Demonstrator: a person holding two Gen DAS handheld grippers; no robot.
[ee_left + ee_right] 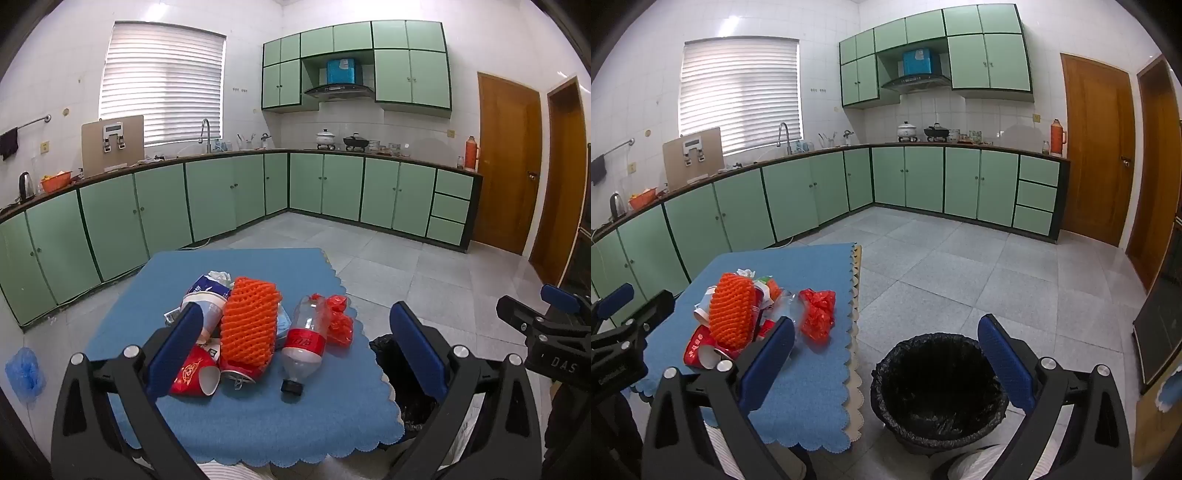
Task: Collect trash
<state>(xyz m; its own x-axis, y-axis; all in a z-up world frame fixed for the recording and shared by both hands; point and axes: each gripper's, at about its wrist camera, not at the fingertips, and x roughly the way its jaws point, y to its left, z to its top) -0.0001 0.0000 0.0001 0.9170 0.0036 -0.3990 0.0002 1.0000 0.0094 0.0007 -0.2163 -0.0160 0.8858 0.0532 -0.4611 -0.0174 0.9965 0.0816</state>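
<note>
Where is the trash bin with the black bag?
The trash bin stands on the floor just right of the blue-covered table, between the right gripper's open fingers in the right wrist view. The crumpled red plastic bag lies nearest, on the table's edge.

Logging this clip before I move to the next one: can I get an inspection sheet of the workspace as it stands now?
Surface: small table under a blue scalloped cloth.
Job's things: a pile on the cloth: orange foam net, clear plastic bottle lying down with its cap toward the camera, red paper cup on its side, white paper cup, crumpled red plastic bag. Black-lined trash bin stands on the floor beside the table; nothing visible inside.
Clutter: blue bundle on the floor.
Grippers: left tongs open, holding nothing; right tongs open, holding nothing, above the bin.
Cables: a white cord along the cabinet base.
Surroundings: kitchen with green cabinets, wooden door.
</note>
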